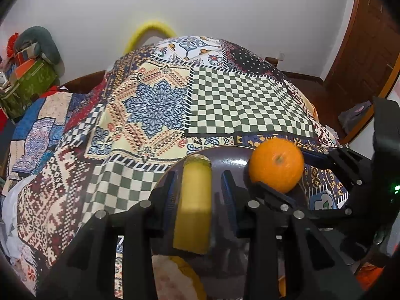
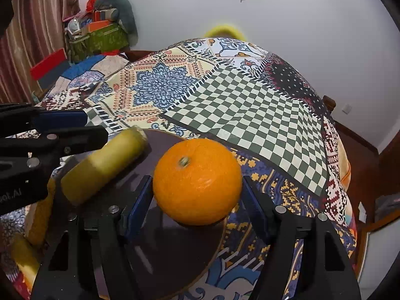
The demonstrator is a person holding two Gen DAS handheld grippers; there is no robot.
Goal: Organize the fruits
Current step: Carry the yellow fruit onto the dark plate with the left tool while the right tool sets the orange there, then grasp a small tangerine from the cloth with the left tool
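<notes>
A yellow cylinder-shaped fruit piece (image 1: 193,205) is held tilted above the dark round plate (image 1: 232,157), with my left gripper (image 1: 200,175) shut on it. It sticks out past the blue pads. The right wrist view shows that piece (image 2: 105,165) and the left gripper (image 2: 96,127) coming in from the left. An orange (image 2: 197,182) with its stem end up sits between the pads of my right gripper (image 2: 197,178), which touch both its sides. It is low over the plate (image 2: 162,250) near the right rim. The left wrist view shows the orange (image 1: 276,165) in the right gripper (image 1: 277,168).
A patchwork cloth (image 2: 250,115) covers the table and drops off at the right edge (image 2: 347,175). More yellow fruit (image 2: 22,257) lies at the lower left beside the plate. Boxes and clutter (image 2: 100,37) stand at the back left. A wooden door (image 1: 362,50) is at the right.
</notes>
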